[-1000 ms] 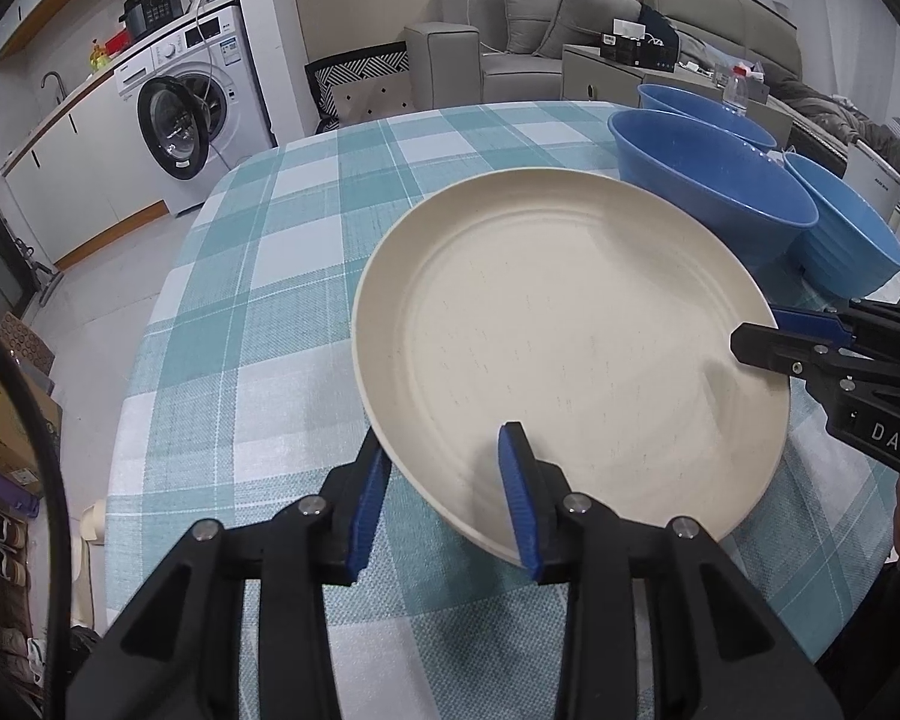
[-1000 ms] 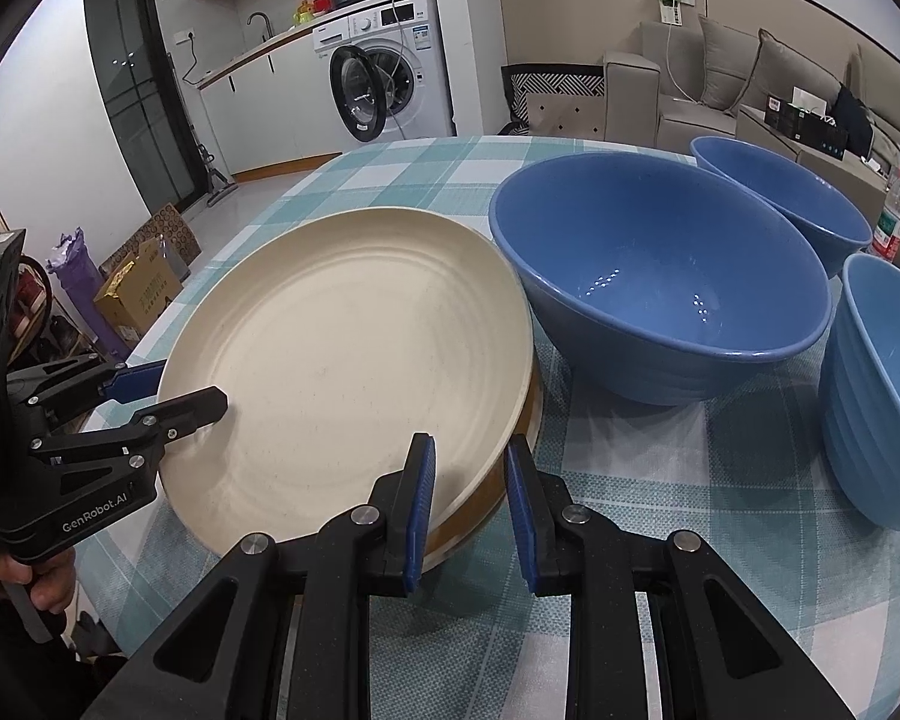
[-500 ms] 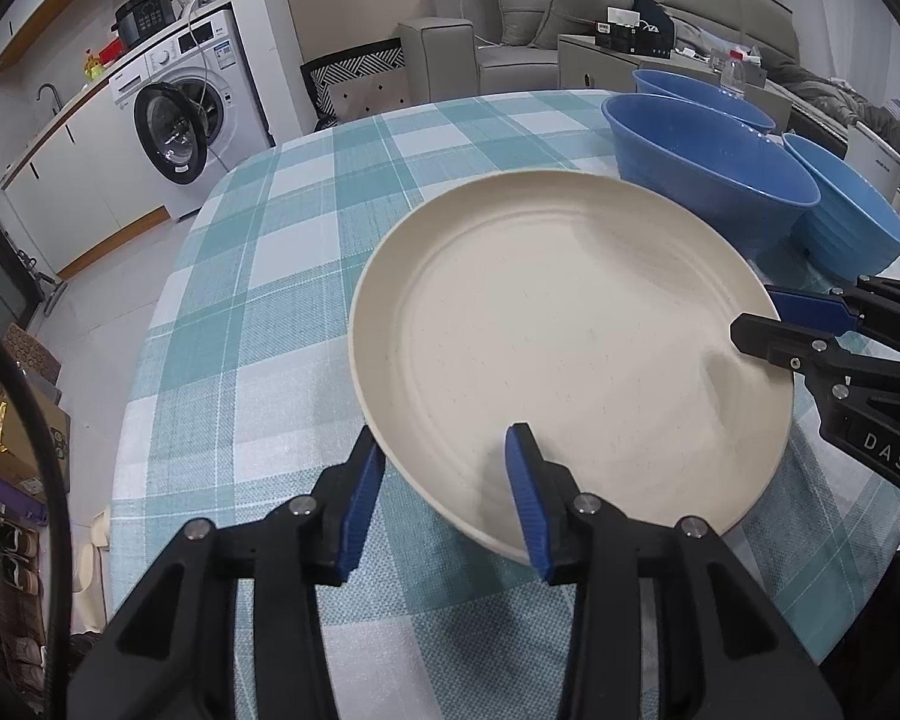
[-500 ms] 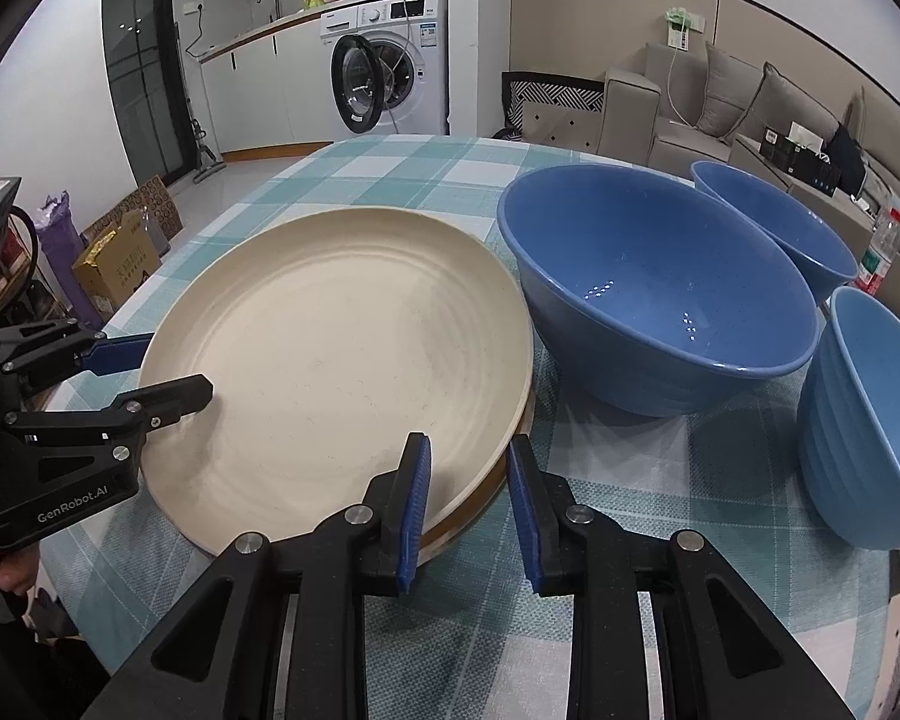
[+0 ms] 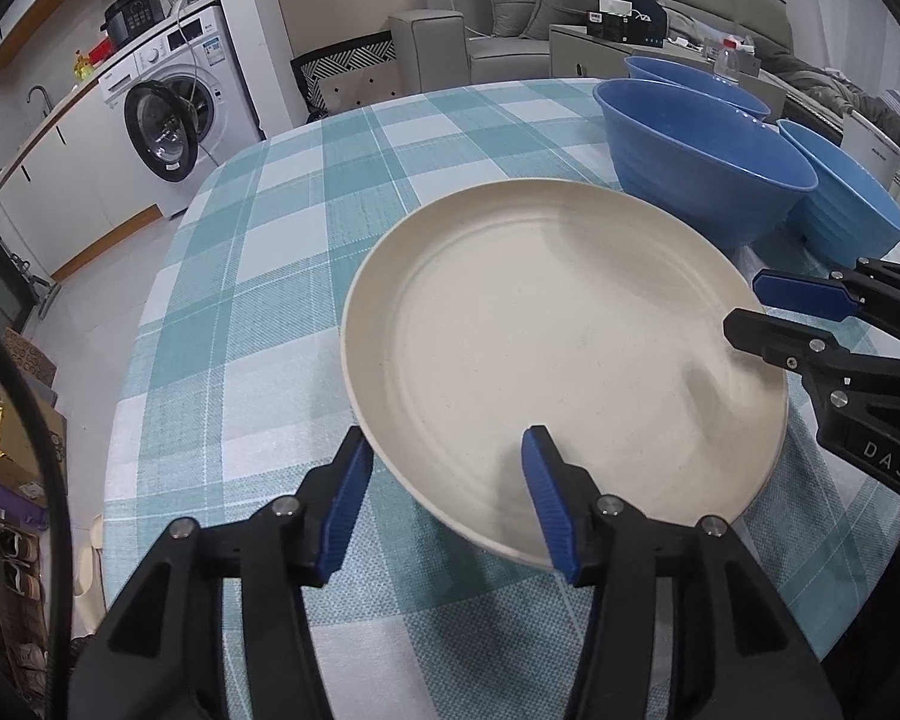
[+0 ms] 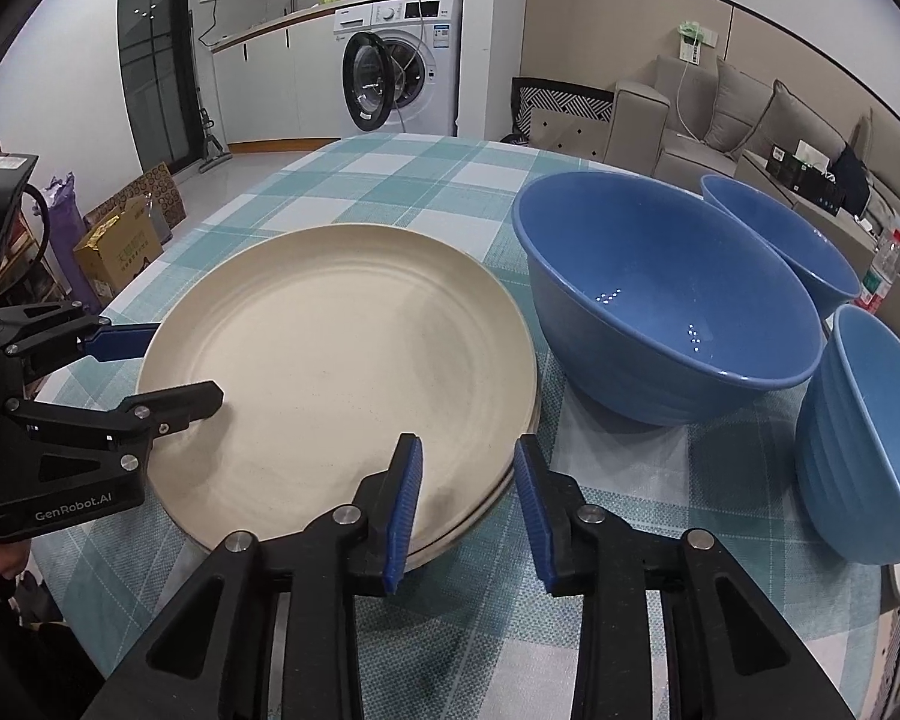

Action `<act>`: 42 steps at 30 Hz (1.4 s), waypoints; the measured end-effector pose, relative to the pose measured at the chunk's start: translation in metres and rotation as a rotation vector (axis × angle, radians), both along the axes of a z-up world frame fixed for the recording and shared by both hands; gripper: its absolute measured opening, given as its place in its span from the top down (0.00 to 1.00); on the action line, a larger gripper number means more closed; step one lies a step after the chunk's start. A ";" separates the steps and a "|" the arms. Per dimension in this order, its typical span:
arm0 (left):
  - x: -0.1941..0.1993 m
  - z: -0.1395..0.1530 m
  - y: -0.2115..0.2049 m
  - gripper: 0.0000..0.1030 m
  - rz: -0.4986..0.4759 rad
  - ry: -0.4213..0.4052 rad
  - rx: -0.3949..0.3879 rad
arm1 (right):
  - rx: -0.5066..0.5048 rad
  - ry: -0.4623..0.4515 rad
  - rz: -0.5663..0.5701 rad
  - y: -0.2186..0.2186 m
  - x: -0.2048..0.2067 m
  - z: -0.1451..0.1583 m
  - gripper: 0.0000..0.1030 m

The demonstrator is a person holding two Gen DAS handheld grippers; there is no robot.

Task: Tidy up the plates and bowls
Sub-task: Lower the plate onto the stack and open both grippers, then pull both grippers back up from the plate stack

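A large cream plate (image 5: 558, 348) lies on the checked tablecloth; in the right wrist view (image 6: 342, 372) a second plate rim shows under it. My left gripper (image 5: 444, 498) is open, its fingers astride the plate's near rim. My right gripper (image 6: 465, 504) is open, astride the plate's edge on its own side; it also shows in the left wrist view (image 5: 768, 306). Three blue bowls stand beyond: a big one (image 6: 660, 306), one behind it (image 6: 786, 240), and one at the right (image 6: 864, 432).
The round table (image 5: 258, 276) with its teal and white cloth drops off at the left to the floor. A washing machine (image 5: 174, 126) and a grey sofa (image 5: 510, 18) stand beyond. A cardboard box (image 6: 120, 246) sits on the floor.
Both grippers have opened wider around the plate's rim. The plate has come down flat onto the one beneath it, and both cameras have drawn back a little.
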State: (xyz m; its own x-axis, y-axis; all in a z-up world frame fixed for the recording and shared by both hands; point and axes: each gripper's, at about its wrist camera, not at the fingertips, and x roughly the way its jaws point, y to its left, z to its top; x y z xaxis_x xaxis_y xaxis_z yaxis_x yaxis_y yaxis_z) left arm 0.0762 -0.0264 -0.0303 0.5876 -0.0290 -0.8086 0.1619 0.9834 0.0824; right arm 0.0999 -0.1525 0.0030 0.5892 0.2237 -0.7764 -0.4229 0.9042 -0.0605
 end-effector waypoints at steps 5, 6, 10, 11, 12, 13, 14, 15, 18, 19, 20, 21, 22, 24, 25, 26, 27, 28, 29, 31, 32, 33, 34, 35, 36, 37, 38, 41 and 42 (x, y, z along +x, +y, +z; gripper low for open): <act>0.001 0.000 0.003 0.44 0.005 0.015 -0.012 | 0.025 0.001 0.018 0.000 -0.002 0.003 0.48; 0.002 0.000 0.005 0.44 0.011 0.016 -0.014 | 0.026 0.000 0.021 0.000 -0.002 0.003 0.47; 0.003 0.002 0.013 0.35 0.039 0.011 -0.023 | 0.028 -0.009 0.025 0.000 -0.004 0.006 0.32; 0.002 0.004 0.014 0.30 0.045 0.006 -0.025 | 0.031 -0.010 0.028 0.000 -0.005 0.006 0.29; 0.002 0.005 0.016 0.26 0.052 0.000 -0.027 | 0.033 -0.011 0.029 0.001 -0.005 0.007 0.27; 0.001 0.007 0.017 0.22 0.058 -0.011 -0.033 | 0.036 -0.014 0.030 0.001 -0.005 0.007 0.22; 0.001 0.009 0.018 0.22 0.059 -0.017 -0.040 | 0.036 -0.018 0.029 0.000 -0.006 0.008 0.18; 0.001 0.011 0.019 0.21 0.058 -0.021 -0.049 | 0.035 -0.021 0.028 0.000 -0.007 0.008 0.18; -0.001 0.015 0.022 0.03 0.060 -0.039 -0.066 | 0.030 -0.024 0.030 0.001 -0.008 0.009 0.12; -0.001 0.017 0.023 0.00 0.059 -0.050 -0.072 | 0.028 -0.025 0.029 0.001 -0.008 0.009 0.04; -0.002 0.019 0.023 0.00 0.053 -0.060 -0.081 | 0.025 -0.032 0.029 0.001 -0.008 0.009 0.01; -0.002 0.021 0.023 0.00 0.047 -0.063 -0.089 | 0.022 -0.042 0.029 0.001 -0.009 0.010 0.01; -0.003 0.022 0.023 0.00 0.042 -0.065 -0.097 | 0.018 -0.045 0.029 0.001 -0.010 0.011 0.01; -0.004 0.025 0.024 0.00 0.037 -0.075 -0.112 | 0.023 -0.045 0.031 0.000 -0.011 0.013 0.01; -0.004 0.027 0.024 0.00 0.038 -0.078 -0.120 | 0.029 -0.043 0.032 -0.001 -0.011 0.014 0.01; -0.004 0.029 0.025 0.00 0.040 -0.081 -0.130 | 0.034 -0.039 0.034 -0.001 -0.011 0.015 0.01; -0.004 0.030 0.025 0.00 0.039 -0.083 -0.139 | 0.038 -0.038 0.037 -0.002 -0.012 0.017 0.01; -0.005 0.031 0.026 0.00 0.038 -0.083 -0.147 | 0.040 -0.040 0.038 -0.003 -0.013 0.018 0.01; -0.005 0.032 0.026 0.00 0.040 -0.086 -0.152 | 0.040 -0.040 0.038 -0.003 -0.013 0.019 0.01; -0.007 0.036 0.026 0.00 0.043 -0.096 -0.155 | 0.048 -0.037 0.041 -0.005 -0.014 0.021 0.01; -0.008 0.038 0.025 0.00 0.042 -0.101 -0.157 | 0.054 -0.035 0.045 -0.006 -0.015 0.023 0.01; -0.009 0.039 0.025 0.00 0.042 -0.107 -0.159 | 0.062 -0.031 0.050 -0.007 -0.016 0.024 0.01; -0.010 0.041 0.024 0.00 0.040 -0.114 -0.162 | 0.068 -0.029 0.054 -0.007 -0.017 0.026 0.01; -0.011 0.044 0.023 0.00 0.036 -0.120 -0.165 | 0.071 -0.030 0.058 -0.008 -0.018 0.028 0.01; -0.012 0.046 0.023 0.00 0.034 -0.127 -0.169 | 0.072 -0.032 0.064 -0.008 -0.020 0.030 0.01; -0.013 0.048 0.023 0.00 0.035 -0.135 -0.174 | 0.071 -0.034 0.069 -0.008 -0.021 0.032 0.01; -0.015 0.051 0.023 0.00 0.035 -0.142 -0.179 | 0.072 -0.039 0.074 -0.009 -0.024 0.035 0.01; -0.018 0.057 0.022 0.00 0.034 -0.162 -0.184 | 0.080 -0.052 0.077 -0.012 -0.028 0.043 0.01; -0.019 0.059 0.021 0.00 0.033 -0.168 -0.183 | 0.082 -0.058 0.075 -0.013 -0.029 0.045 0.01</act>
